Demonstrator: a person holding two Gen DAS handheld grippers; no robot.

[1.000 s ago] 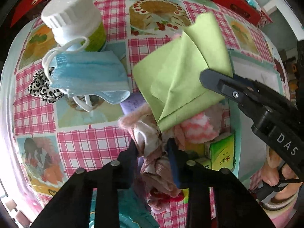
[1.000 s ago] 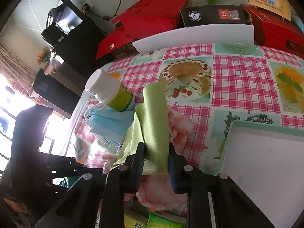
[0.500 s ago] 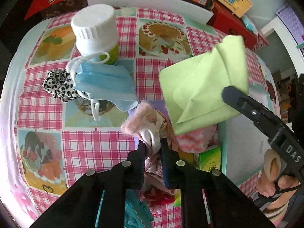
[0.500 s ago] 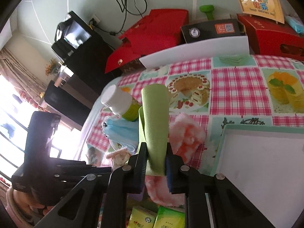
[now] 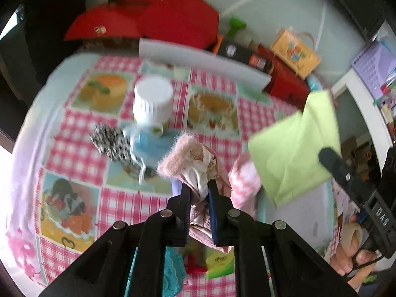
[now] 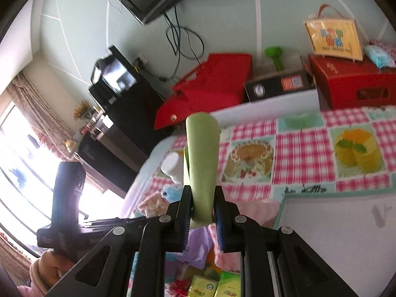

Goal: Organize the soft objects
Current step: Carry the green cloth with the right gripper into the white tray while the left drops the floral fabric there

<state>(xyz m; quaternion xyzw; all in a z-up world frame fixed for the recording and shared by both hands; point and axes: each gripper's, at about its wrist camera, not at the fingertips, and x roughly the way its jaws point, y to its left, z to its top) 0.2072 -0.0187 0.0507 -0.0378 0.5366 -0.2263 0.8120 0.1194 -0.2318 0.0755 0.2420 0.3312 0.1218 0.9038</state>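
My left gripper (image 5: 199, 189) is shut on a pink fuzzy patterned cloth (image 5: 191, 156) and holds it above the checked tablecloth (image 5: 74, 123). My right gripper (image 6: 203, 196) is shut on a folded light green cloth (image 6: 201, 153), lifted off the table; the same cloth (image 5: 297, 151) hangs at the right of the left wrist view beside the right gripper's body (image 5: 356, 190). A blue face mask (image 5: 151, 146), a black-and-white scrunchie (image 5: 111, 142) and a pink-and-white fluffy piece (image 5: 243, 180) lie on the table.
A white-capped bottle (image 5: 153, 104) stands behind the mask. A white tray with a teal rim (image 6: 334, 222) lies at the right. Green packets (image 6: 215, 285) lie near the front. Red boxes (image 6: 351, 84) and a white board (image 5: 203, 61) line the far edge.
Both grippers have risen with their cloths; the green cloth went up and to the right, the pink cloth came off the pile. Both views now look further across the room.
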